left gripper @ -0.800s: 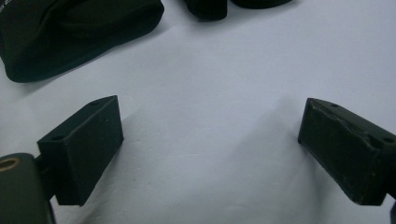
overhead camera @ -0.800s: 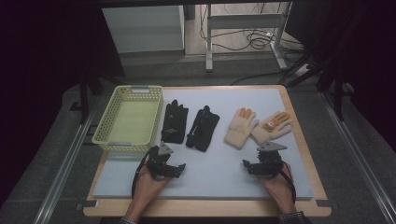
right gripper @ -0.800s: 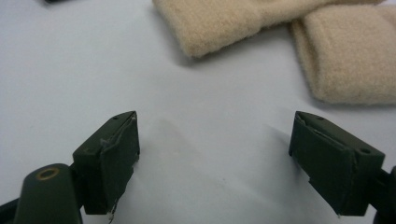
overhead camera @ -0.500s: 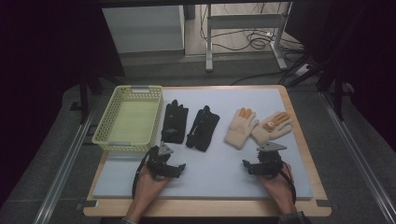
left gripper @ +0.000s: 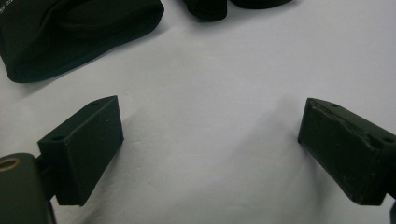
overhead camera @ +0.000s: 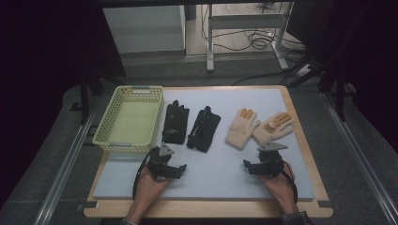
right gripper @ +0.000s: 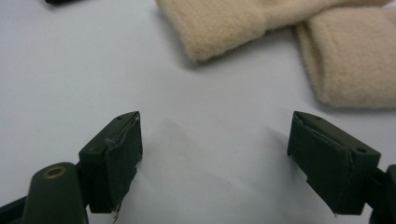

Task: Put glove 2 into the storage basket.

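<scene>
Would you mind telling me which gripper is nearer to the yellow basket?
Left. The left gripper sits just below the basket's near right corner, jaws open over bare mat. The right gripper is far across the table, below the beige gloves.

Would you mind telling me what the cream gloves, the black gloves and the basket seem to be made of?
Cream gloves: probably knitted wool or fleece, with a fuzzy, matte nap. Black gloves: smooth, matte synthetic fabric by the look, perhaps neoprene; the fibre itself cannot be told. Basket: pale yellow-green moulded plastic, judging by its regular lattice walls.
</scene>
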### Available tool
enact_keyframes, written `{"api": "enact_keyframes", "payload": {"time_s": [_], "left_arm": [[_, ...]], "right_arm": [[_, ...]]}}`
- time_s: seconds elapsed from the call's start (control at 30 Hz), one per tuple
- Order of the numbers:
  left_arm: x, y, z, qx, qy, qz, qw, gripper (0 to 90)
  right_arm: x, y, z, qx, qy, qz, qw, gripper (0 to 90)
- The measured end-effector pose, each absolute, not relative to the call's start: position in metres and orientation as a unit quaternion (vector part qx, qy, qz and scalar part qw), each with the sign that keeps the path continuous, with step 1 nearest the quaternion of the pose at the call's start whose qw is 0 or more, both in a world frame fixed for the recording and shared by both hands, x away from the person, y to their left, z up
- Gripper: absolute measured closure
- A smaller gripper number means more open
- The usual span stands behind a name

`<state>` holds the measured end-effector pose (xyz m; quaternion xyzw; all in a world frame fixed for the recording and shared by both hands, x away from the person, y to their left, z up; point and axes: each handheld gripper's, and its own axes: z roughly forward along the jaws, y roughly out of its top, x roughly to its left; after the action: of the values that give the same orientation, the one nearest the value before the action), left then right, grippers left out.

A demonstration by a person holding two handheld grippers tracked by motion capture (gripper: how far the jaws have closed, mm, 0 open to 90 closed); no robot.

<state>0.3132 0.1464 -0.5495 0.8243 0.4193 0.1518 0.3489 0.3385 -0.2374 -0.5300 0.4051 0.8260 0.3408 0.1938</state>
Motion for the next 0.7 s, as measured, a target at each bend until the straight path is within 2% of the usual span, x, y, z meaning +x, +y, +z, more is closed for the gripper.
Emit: {"api": "enact_keyframes", "payload": {"time_s": [0.37,0.7], "left_arm": [[0.313,0.147,-0.549,0.825,0.419,0.152,0.348,6.9],[0.313,0.146,-0.55,0.824,0.42,0.152,0.35,6.9]], "right_arm": [[0.349,-0.231,-0.518,0.405,0.822,0.356,0.183,20.5],[0.368,-0.199,-0.504,0.376,0.833,0.371,0.166,29.5]]}}
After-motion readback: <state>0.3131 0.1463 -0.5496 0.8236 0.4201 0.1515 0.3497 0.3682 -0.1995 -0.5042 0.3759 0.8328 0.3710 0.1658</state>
